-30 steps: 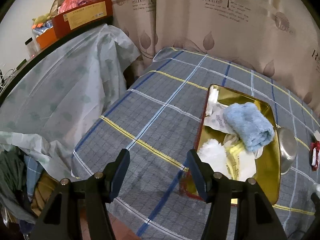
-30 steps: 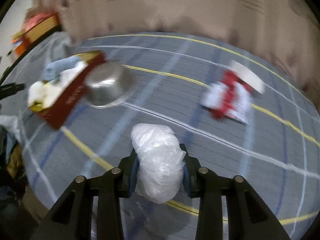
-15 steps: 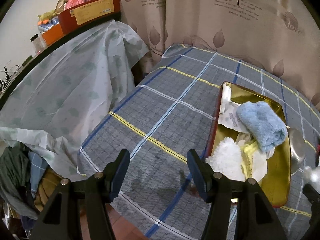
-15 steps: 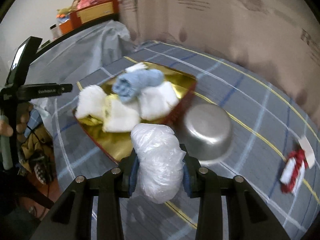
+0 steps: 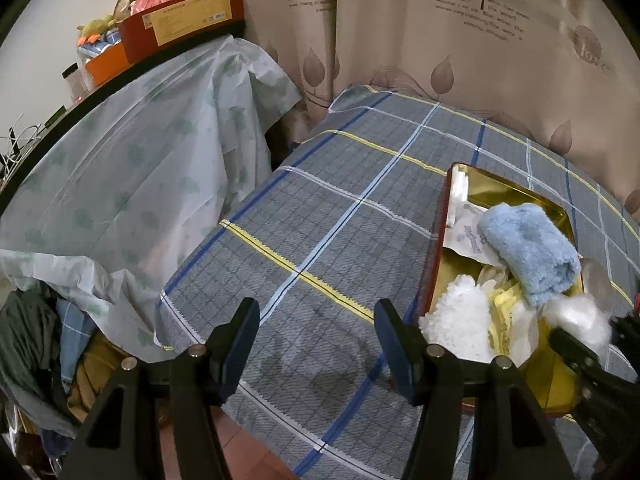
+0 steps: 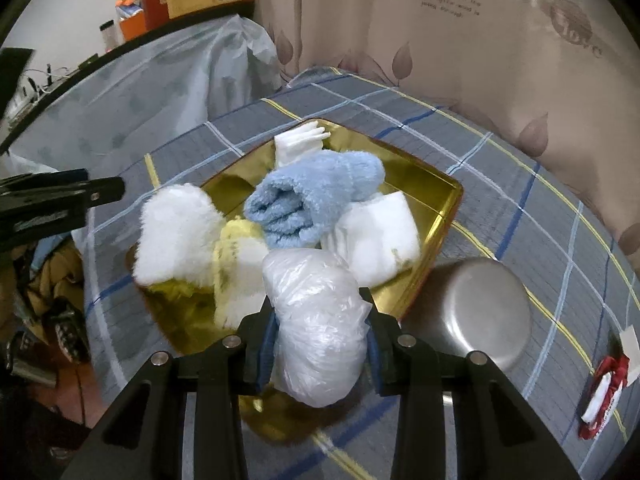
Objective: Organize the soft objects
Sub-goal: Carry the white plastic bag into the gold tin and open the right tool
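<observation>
Right now your right tongs (image 6: 320,336) are clamped on the white plastic bundle (image 6: 316,320), which hangs over the near corner of the gold tray (image 6: 436,216). Your left tongs (image 5: 316,344) stand wide with nothing between them, above bare cloth near the desk's (image 5: 340,216) front edge, just beside the tray's left rim.

The tray is already crowded: a rolled blue towel (image 6: 316,200) sits on top of the pile, a white fluffy piece (image 6: 176,236) lies at the left side, a yellow cloth (image 6: 232,252) between them, and folded white pads (image 6: 376,240) on the right. The likely trouble is room. If you let the bundle go where it hangs, it may settle on the tray's rim and roll out toward the desk's front edge, because slick plastic gives little hold. Pushing it in low could knock the blue towel off its perch. An upturned steel bowl (image 6: 476,312) stands just beside the tray's right corner, so a wide swing of the tongs could clip it.

A grey checked cloth with blue and yellow lines covers the desk. A red and white item (image 6: 604,396) lies near the right edge; what it is I can't quite tell. A beige leaf-print curtain (image 5: 460,48) hangs behind, and a pale sheet (image 5: 140,172) drapes over furniture to the left.
</observation>
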A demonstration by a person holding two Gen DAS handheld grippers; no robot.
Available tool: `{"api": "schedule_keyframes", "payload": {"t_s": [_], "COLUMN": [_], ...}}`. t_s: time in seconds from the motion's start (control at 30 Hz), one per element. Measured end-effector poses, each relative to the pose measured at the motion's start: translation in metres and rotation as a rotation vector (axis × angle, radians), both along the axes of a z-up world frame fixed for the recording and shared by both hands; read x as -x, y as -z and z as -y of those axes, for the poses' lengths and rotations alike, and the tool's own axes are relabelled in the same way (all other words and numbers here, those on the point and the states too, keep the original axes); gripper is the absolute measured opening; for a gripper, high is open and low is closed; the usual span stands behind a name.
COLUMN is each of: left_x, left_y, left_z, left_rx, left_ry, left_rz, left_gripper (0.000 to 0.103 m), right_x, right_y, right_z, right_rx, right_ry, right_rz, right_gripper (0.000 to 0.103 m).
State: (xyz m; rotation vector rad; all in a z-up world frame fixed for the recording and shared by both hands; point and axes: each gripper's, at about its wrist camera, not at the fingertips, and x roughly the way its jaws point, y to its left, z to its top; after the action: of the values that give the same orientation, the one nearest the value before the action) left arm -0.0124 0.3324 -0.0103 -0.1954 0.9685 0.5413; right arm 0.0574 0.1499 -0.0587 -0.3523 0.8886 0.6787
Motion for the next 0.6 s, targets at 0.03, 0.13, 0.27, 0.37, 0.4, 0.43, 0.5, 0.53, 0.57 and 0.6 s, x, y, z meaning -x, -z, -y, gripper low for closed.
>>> {"api": "schedule_keyframes", "payload": {"t_s": [0.03, 0.13, 0.27, 0.37, 0.4, 0.43, 0.5, 0.53, 0.57, 0.6], "left_x": [0.000, 0.001, 0.000, 0.000, 0.000, 0.001, 0.001, 0.001, 0.001, 0.001], "left_y": [0.000, 0.000, 0.001, 0.001, 0.001, 0.001, 0.001, 0.001, 0.001, 0.001], "left_z": [0.000, 0.001, 0.001, 0.000, 0.000, 0.000, 0.000, 0.000, 0.000, 0.000], "left_rx": [0.000, 0.004, 0.001, 0.010, 0.012, 0.014, 0.013, 0.013, 0.015, 0.015], "left_ry": [0.003, 0.001, -0.005, -0.003, -0.004, -0.002, 0.000, 0.000, 0.003, 0.005], "left_rz": [0.001, 0.003, 0.000, 0.000, 0.000, -0.002, -0.003, -0.002, 0.000, 0.001], "left_gripper": [0.061, 0.061, 0.061, 0.061, 0.061, 0.061, 0.061, 0.061, 0.061, 0.061], "right_x": [-0.003, -0.011, -0.019, -0.023, -0.023, -0.023, -0.021, -0.020, -0.018, -0.017], "right_y": [0.003, 0.007, 0.013, 0.016, 0.017, 0.016, 0.016, 0.015, 0.014, 0.012], "right_z": [-0.004, -0.011, -0.017, -0.019, -0.019, -0.019, -0.019, -0.018, -0.017, -0.016], "right_rx": [0.003, 0.007, 0.007, 0.004, 0.002, -0.002, 0.002, 0.002, -0.006, -0.015], "right_ry": [0.002, 0.012, 0.027, 0.029, 0.031, 0.034, 0.034, 0.035, 0.034, 0.032], "right_rz": [0.001, 0.002, 0.005, 0.006, 0.003, 0.000, 0.005, 0.011, 0.009, 0.008], "right_gripper": [0.034, 0.034, 0.034, 0.034, 0.034, 0.035, 0.036, 0.039, 0.041, 0.048]}}
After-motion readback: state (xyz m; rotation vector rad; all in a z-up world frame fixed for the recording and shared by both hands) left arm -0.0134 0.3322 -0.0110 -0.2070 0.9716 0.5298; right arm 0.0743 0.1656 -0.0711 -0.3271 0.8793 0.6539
